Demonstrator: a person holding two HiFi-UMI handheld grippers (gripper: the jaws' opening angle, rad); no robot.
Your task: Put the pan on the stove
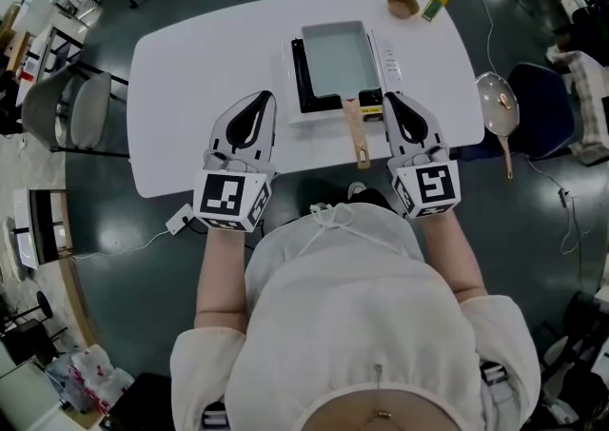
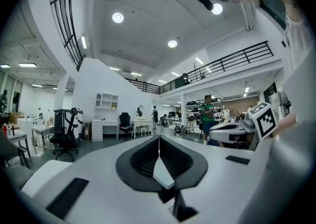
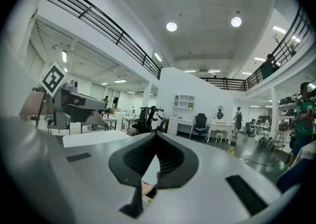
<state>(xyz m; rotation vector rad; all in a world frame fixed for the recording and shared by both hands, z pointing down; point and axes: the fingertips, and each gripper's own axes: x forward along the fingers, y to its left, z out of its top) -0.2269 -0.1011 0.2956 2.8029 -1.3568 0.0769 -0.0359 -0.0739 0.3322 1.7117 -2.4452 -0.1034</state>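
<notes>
A rectangular pan with a pale inside and a wooden handle sits on the black-topped portable stove in the middle of the white table. The handle points toward me. My left gripper hovers over the table's front edge, left of the stove, shut and empty. Just right of the handle is my right gripper, also shut and empty. Neither touches the pan. Both gripper views look level into the room, with the jaws meeting at the tips.
A wooden bowl and a small bottle stand at the table's far right corner. A round pan lies on a blue chair to the right. A grey chair stands on the left, and a power strip lies on the floor.
</notes>
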